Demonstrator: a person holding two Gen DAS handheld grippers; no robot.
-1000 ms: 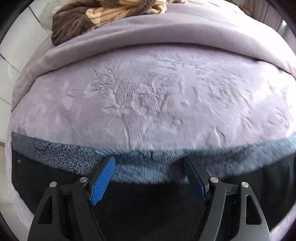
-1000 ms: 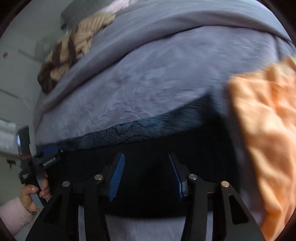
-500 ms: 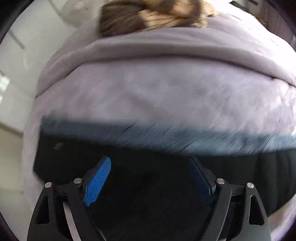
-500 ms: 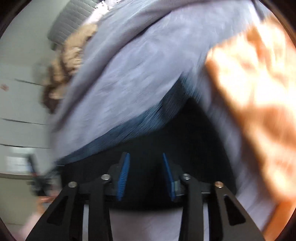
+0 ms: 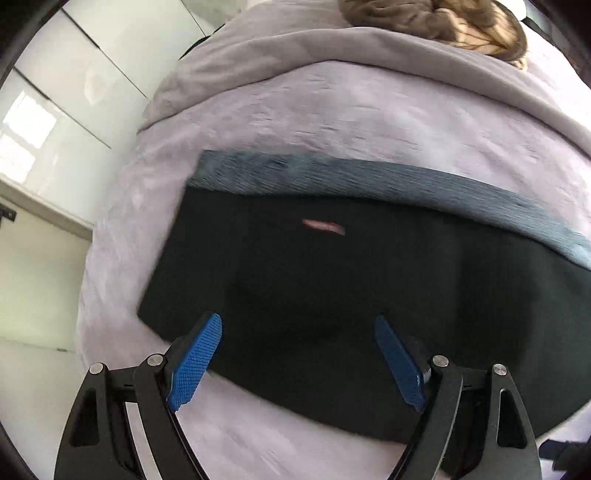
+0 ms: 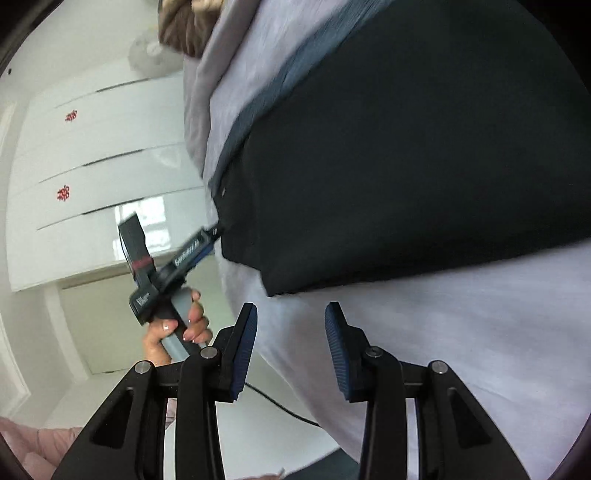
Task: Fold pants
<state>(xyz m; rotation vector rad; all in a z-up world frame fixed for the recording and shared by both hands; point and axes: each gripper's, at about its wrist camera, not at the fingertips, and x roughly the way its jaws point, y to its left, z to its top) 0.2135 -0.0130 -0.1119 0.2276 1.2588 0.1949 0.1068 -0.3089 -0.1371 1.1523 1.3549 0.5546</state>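
Note:
The black pants [image 5: 332, 280] lie folded flat on the lilac bedspread [image 5: 332, 118], with a blue-grey fleecy lining [image 5: 369, 181] showing along their far edge. My left gripper [image 5: 299, 350] is open and empty, just above the near edge of the pants. In the right wrist view the pants [image 6: 406, 147] fill the upper right. My right gripper [image 6: 290, 325] is open and empty, over bare bedspread [image 6: 443, 332] near the pants' corner. The left gripper body [image 6: 166, 266] shows there, held in a hand at the bed's side.
A brown and cream blanket [image 5: 443, 22] lies bunched at the far end of the bed. White wardrobe doors [image 6: 92, 166] stand beside the bed. A black cable [image 6: 280, 406] runs across the floor below the bed edge.
Both grippers have pulled back from the pants toward the near bed edge. The right gripper's view has swung left, and the orange cloth seen earlier is out of view.

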